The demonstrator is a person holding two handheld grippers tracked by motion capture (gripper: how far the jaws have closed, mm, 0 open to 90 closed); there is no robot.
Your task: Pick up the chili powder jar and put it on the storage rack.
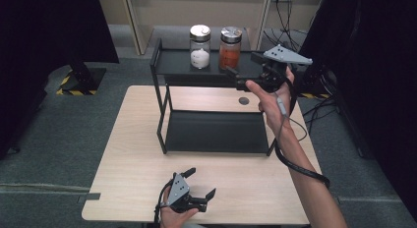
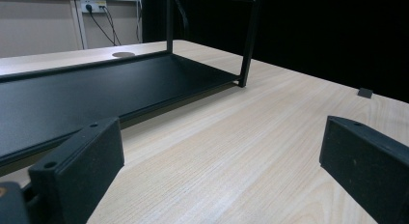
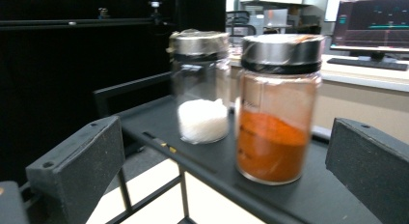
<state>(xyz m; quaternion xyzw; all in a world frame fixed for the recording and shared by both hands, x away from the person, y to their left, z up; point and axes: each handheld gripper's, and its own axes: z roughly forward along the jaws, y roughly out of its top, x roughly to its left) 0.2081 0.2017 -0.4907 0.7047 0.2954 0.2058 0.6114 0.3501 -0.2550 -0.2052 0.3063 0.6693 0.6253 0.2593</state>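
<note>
At the upper right of the high view, the right gripper [image 1: 235, 76] is held out on a raised, extended forearm, jaws spread and empty, just beside the orange jar [image 1: 230, 47] on the rack [image 1: 172, 63], while the left gripper [image 1: 200, 184] is rested at the bottom centre, jaws likewise parted.

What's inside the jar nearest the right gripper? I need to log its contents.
The jar on the rack's top shelf holds orange powder, filling roughly its lower half. A metal lid covers the top. The open right gripper is close, not touching.
</note>
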